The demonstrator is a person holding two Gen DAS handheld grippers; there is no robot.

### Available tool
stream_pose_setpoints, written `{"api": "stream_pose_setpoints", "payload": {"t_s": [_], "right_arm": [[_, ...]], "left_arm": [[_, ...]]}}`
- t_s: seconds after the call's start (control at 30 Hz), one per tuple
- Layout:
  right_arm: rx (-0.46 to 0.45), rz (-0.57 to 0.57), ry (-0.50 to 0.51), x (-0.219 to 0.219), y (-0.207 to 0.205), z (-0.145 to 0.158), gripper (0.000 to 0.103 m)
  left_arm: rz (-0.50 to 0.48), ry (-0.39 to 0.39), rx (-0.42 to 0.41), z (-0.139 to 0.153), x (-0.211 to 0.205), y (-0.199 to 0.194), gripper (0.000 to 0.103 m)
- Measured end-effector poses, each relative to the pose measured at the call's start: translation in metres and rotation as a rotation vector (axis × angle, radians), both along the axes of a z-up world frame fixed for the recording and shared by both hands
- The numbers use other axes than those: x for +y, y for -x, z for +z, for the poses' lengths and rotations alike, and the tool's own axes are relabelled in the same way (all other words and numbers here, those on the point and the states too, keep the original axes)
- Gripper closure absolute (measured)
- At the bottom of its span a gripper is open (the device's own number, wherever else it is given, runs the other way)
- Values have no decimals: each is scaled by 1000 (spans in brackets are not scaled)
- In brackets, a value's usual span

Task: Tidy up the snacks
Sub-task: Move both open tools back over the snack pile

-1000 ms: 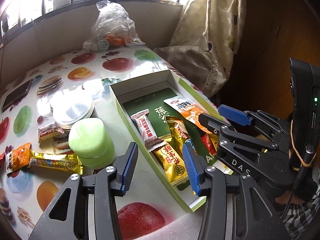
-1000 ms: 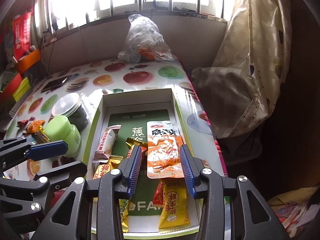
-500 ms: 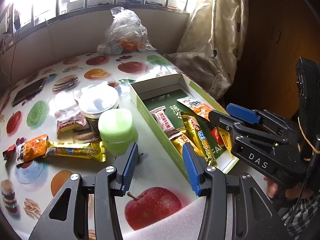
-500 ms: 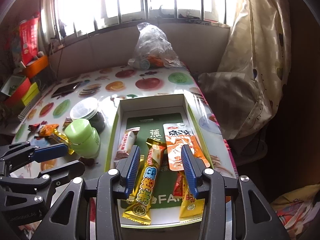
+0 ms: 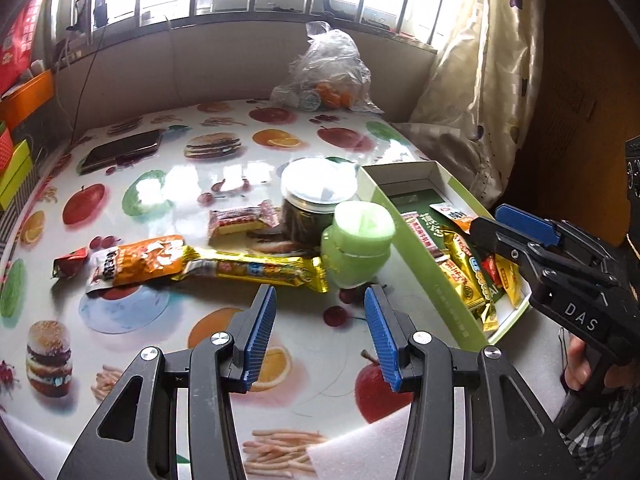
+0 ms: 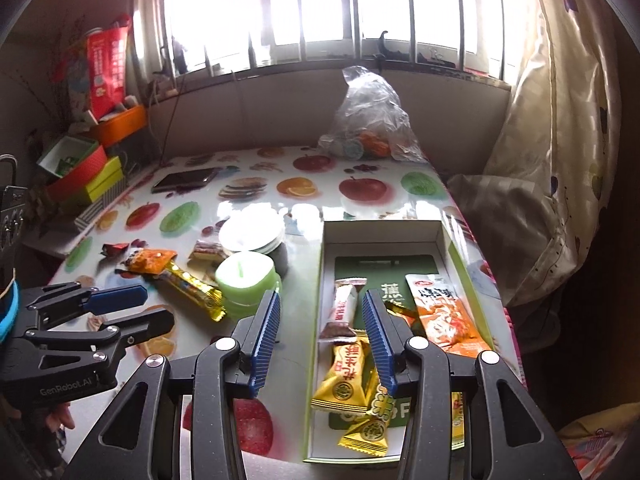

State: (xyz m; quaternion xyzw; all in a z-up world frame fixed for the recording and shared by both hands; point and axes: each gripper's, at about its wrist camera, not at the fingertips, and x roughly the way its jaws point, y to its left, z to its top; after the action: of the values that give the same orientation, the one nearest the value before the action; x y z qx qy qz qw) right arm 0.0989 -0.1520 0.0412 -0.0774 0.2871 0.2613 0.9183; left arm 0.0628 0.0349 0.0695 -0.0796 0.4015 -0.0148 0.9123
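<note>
Item: long gold snack bar (image 5: 256,270), lying flat on the desk (image 5: 168,184), outside the box (image 5: 404,254).

Position: ahead of my left fingers (image 5: 318,334) and a little to their left, apart from them. Its right end lies just beside the green jar (image 5: 358,248); its left end is tucked against the orange packet (image 5: 136,260).

Long axis: crosswise to the line my left fingers point along, so the pads would close across its narrow width without a wrist turn, in my judgement.

Nearer hand: the left. My right fingers (image 6: 320,336) hang over the near left wall of the box, with the green jar between them and the bar.

Left fingers: parted to a middling gap, nothing between them.

Right fingers: have just been opening a little, nothing between the pads; the white packet (image 6: 346,308) and yellow packet (image 6: 346,376) seen through the gap lie below, inside the box.

Also loose on the desk: red-and-yellow wafer packet (image 5: 240,220) and small red sweet (image 5: 70,260), both farther off.

Box contents: several packets already laid in.
</note>
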Motion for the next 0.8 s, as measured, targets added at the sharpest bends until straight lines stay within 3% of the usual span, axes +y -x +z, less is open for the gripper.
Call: {"api": "stream_pose_setpoints", "payload": {"t_s": [0.8], "right_arm": [[27,246,66,112,17,-16,61]], "left_arm": [[227,15,21,-17,111,37,56]]}}
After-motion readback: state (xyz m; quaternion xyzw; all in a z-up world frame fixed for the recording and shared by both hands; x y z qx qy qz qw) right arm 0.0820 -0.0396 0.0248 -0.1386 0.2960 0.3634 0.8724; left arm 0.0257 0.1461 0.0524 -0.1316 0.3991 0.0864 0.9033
